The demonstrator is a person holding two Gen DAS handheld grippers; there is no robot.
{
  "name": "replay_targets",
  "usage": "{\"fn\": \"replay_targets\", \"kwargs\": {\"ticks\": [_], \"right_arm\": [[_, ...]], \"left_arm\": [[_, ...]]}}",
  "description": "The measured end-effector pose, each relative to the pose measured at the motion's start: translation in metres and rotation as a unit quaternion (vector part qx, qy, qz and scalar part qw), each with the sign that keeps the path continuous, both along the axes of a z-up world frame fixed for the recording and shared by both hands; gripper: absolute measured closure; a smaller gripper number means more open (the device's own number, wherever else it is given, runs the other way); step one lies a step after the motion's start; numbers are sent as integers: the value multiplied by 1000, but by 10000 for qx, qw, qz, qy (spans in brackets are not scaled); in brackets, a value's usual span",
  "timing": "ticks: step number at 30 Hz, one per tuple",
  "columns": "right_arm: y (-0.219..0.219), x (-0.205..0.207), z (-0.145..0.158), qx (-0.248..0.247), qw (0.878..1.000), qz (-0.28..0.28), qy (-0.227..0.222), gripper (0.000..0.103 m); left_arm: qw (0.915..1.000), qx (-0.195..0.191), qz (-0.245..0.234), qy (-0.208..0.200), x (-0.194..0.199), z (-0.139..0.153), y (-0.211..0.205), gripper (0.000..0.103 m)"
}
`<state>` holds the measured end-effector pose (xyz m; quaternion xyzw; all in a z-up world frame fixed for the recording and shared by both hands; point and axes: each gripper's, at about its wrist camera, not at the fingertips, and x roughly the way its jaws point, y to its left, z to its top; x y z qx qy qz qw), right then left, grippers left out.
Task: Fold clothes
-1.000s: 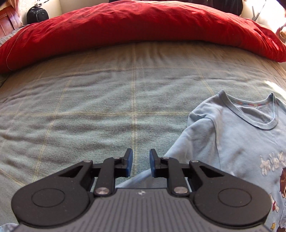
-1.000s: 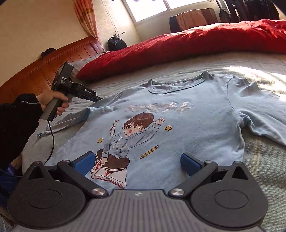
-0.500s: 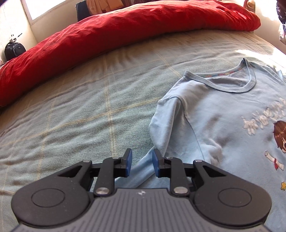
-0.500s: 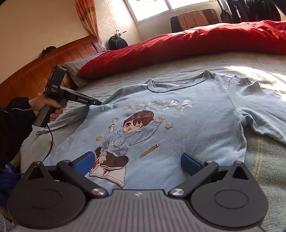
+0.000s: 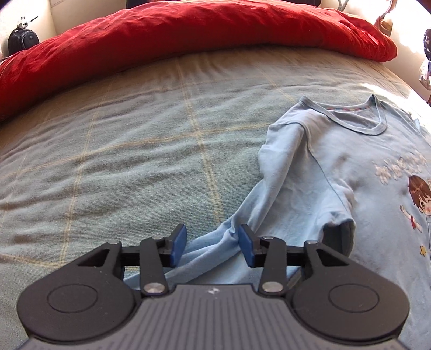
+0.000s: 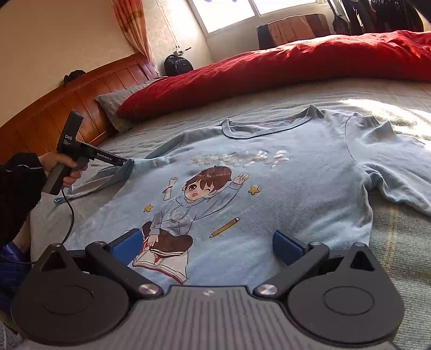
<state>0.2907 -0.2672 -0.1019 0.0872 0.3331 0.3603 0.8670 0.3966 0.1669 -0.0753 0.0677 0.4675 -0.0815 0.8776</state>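
My left gripper has its pads parted around the bunched sleeve of the pale blue T-shirt, seemingly placed to draw that sleeve inward for a first fold. My right gripper hovers spread wide above the hem, gripping nothing. The shirt lies face up on the bed, collar at 12 o'clock toward the red quilt; the left handle reads "DAS" and "GenRobot.AI", the chest print unreadable.

Home bedroom: bed under grey-green checked cotton bedspread, long red quilted duvet bunched along far side, reddish slatted wooden headboard, grey pillow, orange patterned curtain beside bright window.
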Motion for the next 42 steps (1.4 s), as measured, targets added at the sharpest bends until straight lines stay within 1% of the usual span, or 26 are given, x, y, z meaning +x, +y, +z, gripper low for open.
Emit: {"fn": "replay_targets", "kwargs": {"ticks": [2, 4, 5, 6, 7, 8, 9, 13, 15, 17, 18, 19, 20, 21, 22, 24, 25, 26, 27, 30, 34, 36, 38, 40, 42], "right_arm": [[0, 0, 0, -3, 10000, 1, -3, 0], [0, 0, 0, -10, 10000, 2, -5, 0], [0, 0, 0, -10, 10000, 2, -6, 0], [0, 0, 0, -11, 10000, 2, -8, 0], [0, 0, 0, -12, 10000, 2, -9, 0], [0, 0, 0, -13, 10000, 2, -10, 0], [0, 0, 0, -11, 10000, 1, -9, 0], [1, 0, 0, -18, 10000, 2, -18, 0], [1, 0, 0, -25, 10000, 3, -23, 0], [1, 0, 0, -21, 10000, 3, -23, 0], [1, 0, 0, -20, 10000, 3, -23, 0], [0, 0, 0, -18, 10000, 3, -23, 0], [0, -1, 0, -16, 10000, 2, -23, 0], [0, -1, 0, -14, 10000, 2, -23, 0], [0, -1, 0, -12, 10000, 2, -23, 0], [0, -1, 0, -6, 10000, 3, -21, 0], [0, -1, -1, -3, 10000, 4, -20, 0], [0, 0, -1, -1, 10000, 6, -19, 0], [0, 0, -1, 1, 10000, 7, -19, 0], [0, 0, 0, -9, 10000, 7, -26, 0], [0, -1, 0, -1, 10000, 10, -26, 0], [-1, -1, 0, 5, 10000, 11, -24, 0], [-1, -1, 0, 4, 10000, 12, -25, 0], [-1, -1, 0, -1, 10000, 12, -28, 0], [-1, -1, 0, -10, 10000, 14, -30, 0]], "left_arm": [[9999, 41, -36, 88, 4, -2, -3, 61], [9997, 64, -147, 159, 5, -1, -9, 77], [9996, 91, -206, 159, 4, 0, -14, 93], [9995, 123, -262, 158, 2, 0, -18, 96], [9993, 239, -272, 123, 1, 0, -22, 97], [9994, 260, -232, 91, 0, 1, -23, 101], [9994, 279, -190, 56, 0, 3, -24, 102], [9991, 133, 368, -172, 12, 14, -7, 102], [9966, 287, 732, -237, 21, 15, 2, 102], [9938, 303, 1067, -70, 30, 9, 15, 102], [9924, 324, 1183, -75, 33, 8, 18, 102], [9920, 280, 1225, -113, 35, 9, 20, 102], [9920, 147, 1239, -179, 36, 11, 22, 100], [9917, -66, 1250, -293, 38, 15, 23, 99], [9916, -315, 1192, -399, 40, 19, 22, 99], [9911, -731, 983, -526, 46, 26, 13, 88], [9905, -888, 874, -576, 49, 27, 9, 86], [9905, -1021, 689, -614, 53, 28, 2, 80], [9899, -1150, 509, -650, 58, 28, -6, 80], [9894, -1288, 316, -583, 71, 20, -19, 79], [9921, -1228, 192, -169, 81, 1, -30, 80], [9921, -1243, 146, -64, 81, -6, -33, 78], [9937, -1123, 69, 18, 80, -11, -37, 75], [9952, -976, -26, 46, 78, -13, -44, 75], [9966, -811, -137, 34, 75, -12, -51, 81]]}}
